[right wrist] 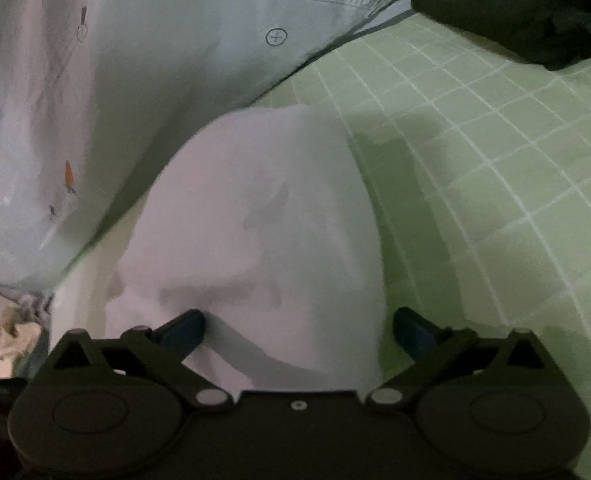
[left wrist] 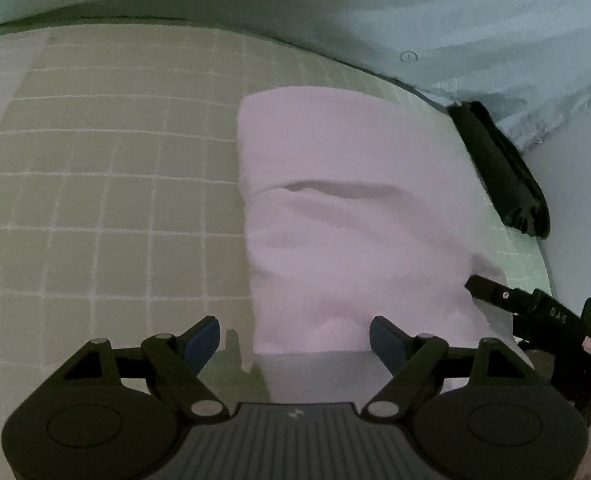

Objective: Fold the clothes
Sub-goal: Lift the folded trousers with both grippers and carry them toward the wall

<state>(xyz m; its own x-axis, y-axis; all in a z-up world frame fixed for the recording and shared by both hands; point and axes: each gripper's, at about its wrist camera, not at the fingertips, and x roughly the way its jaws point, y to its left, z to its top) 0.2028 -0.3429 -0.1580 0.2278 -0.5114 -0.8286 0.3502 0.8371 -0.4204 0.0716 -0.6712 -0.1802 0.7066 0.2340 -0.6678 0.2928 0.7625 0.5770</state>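
A white garment (left wrist: 347,216) lies folded into a long strip on the green grid mat (left wrist: 107,200). My left gripper (left wrist: 294,340) is open at its near end, with the cloth edge between the blue pads. The right gripper shows in the left wrist view (left wrist: 535,308) at the cloth's right edge. In the right wrist view the same white garment (right wrist: 255,232) lies in front of my open right gripper (right wrist: 299,328), which hovers at the cloth's near edge without gripping it.
A dark garment (left wrist: 499,168) lies at the mat's far right edge and also shows in the right wrist view (right wrist: 527,12). A pale printed sheet (right wrist: 115,80) surrounds the mat (right wrist: 495,160). A small heap of clothes (right wrist: 7,344) sits at the lower left.
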